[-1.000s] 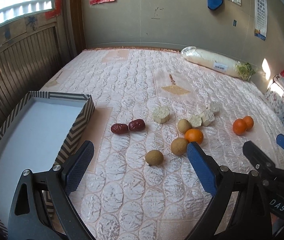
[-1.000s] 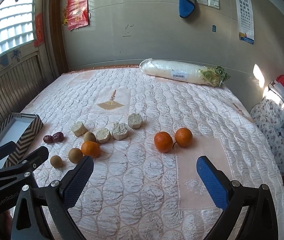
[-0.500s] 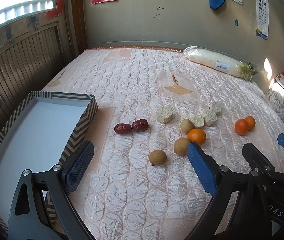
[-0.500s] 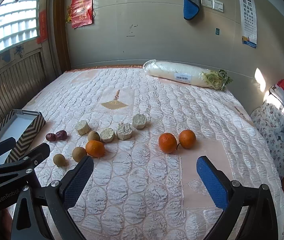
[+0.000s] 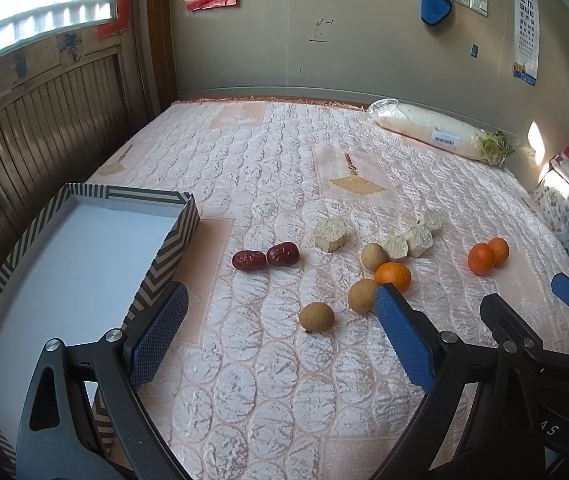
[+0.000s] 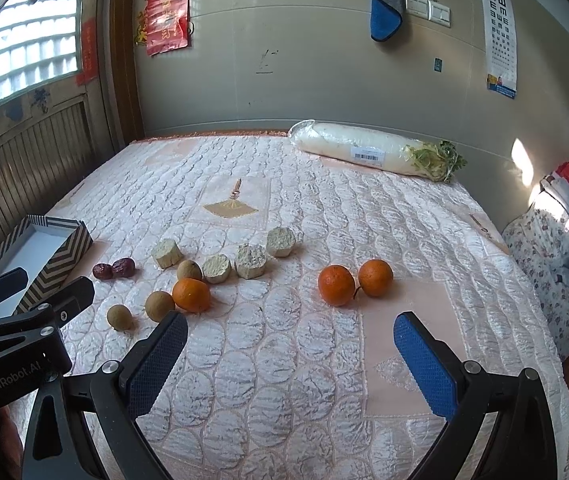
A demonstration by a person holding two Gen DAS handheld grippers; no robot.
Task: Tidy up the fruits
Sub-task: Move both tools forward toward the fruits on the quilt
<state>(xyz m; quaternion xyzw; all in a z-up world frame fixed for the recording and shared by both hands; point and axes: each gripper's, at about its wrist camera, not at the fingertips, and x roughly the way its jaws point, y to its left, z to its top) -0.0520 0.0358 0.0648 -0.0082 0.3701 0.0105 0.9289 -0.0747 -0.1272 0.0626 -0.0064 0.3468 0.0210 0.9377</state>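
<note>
Fruit lies loose on a quilted pink bed. Two red dates (image 5: 265, 258) (image 6: 113, 269) lie near a zigzag-patterned box (image 5: 172, 246) (image 6: 58, 258) with a white floor. Three brown longans (image 5: 316, 317) (image 6: 119, 317) and an orange (image 5: 393, 276) (image 6: 191, 294) sit mid-bed, with several pale cut chunks (image 5: 330, 233) (image 6: 250, 261) behind. Two joined oranges (image 5: 486, 256) (image 6: 354, 280) lie to the right. My left gripper (image 5: 280, 336) is open and empty above the near bed, before the longans. My right gripper (image 6: 290, 354) is open and empty, short of the two oranges.
A wrapped white radish (image 5: 436, 132) (image 6: 372, 152) lies at the far right by the wall. A wooden slatted wall (image 5: 44, 120) runs along the left. Floral pillows (image 6: 552, 248) sit at the right edge. Each gripper shows in the other's view.
Both grippers have drawn back and up a little, so the fruit sits lower and farther in each view. Both jaws stay open; nothing was taken hold of.
</note>
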